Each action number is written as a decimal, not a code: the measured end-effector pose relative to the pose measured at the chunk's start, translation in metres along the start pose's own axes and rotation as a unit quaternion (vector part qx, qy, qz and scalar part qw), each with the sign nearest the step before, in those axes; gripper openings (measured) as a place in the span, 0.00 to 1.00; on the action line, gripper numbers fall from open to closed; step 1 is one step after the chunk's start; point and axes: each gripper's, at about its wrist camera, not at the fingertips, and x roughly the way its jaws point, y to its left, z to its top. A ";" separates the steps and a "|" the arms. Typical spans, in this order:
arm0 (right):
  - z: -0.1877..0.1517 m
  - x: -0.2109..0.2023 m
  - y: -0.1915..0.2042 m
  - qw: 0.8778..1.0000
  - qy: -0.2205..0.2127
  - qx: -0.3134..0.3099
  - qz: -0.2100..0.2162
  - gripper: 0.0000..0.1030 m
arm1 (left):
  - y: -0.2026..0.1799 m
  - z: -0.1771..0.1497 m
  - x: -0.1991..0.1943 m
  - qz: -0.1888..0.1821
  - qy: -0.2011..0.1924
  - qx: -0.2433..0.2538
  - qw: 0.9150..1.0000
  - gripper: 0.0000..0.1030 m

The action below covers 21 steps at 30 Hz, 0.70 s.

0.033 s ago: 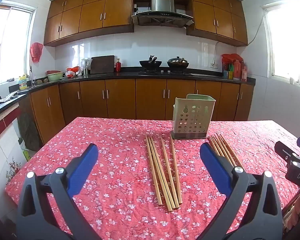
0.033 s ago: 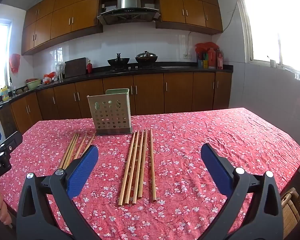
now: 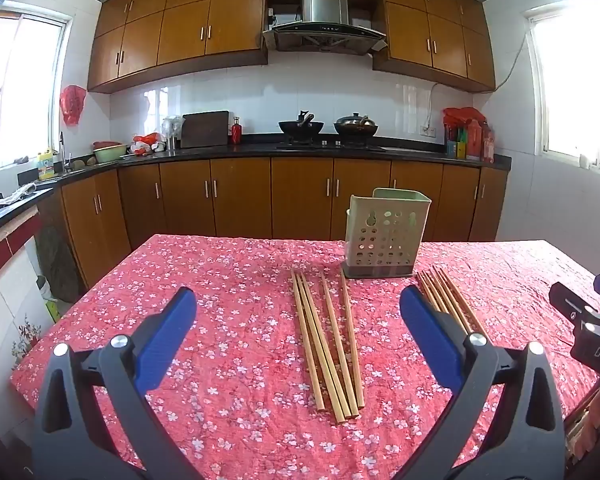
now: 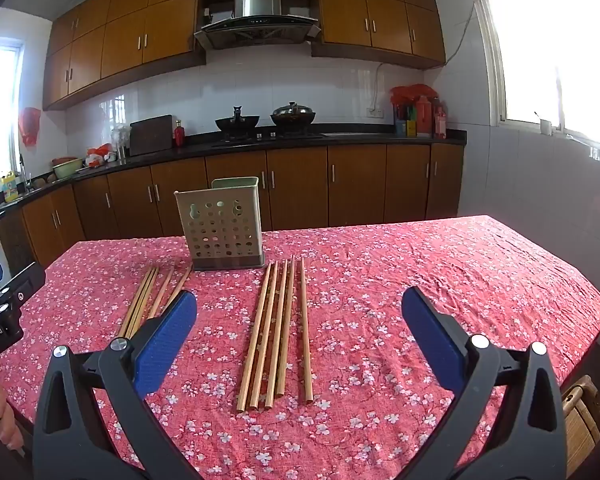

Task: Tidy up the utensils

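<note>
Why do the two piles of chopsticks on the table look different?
The left pile is spread out: three sticks lie together and two fan apart. The right pile is tidier, four sticks close side by side and one slightly off. The left pile lies in front of the holder's left corner, the right pile in front of its right corner. Both have five plain wooden sticks lying flat on the flowery red cloth.

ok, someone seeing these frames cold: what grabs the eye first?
Probably the red floral tablecloth covering the table, with two bundles of wooden chopsticks on it: the left bundle and the right bundle. Between them, further back, stands a pale green perforated utensil holder, upright. In the foreground, each wrist view shows the blue pads of a tool, left tool and right tool, both wide open and holding nothing.
</note>
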 end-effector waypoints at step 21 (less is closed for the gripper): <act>0.000 -0.002 -0.002 1.000 0.000 0.000 -0.001 0.98 | -0.001 0.000 0.000 0.001 -0.002 0.004 1.000 0.96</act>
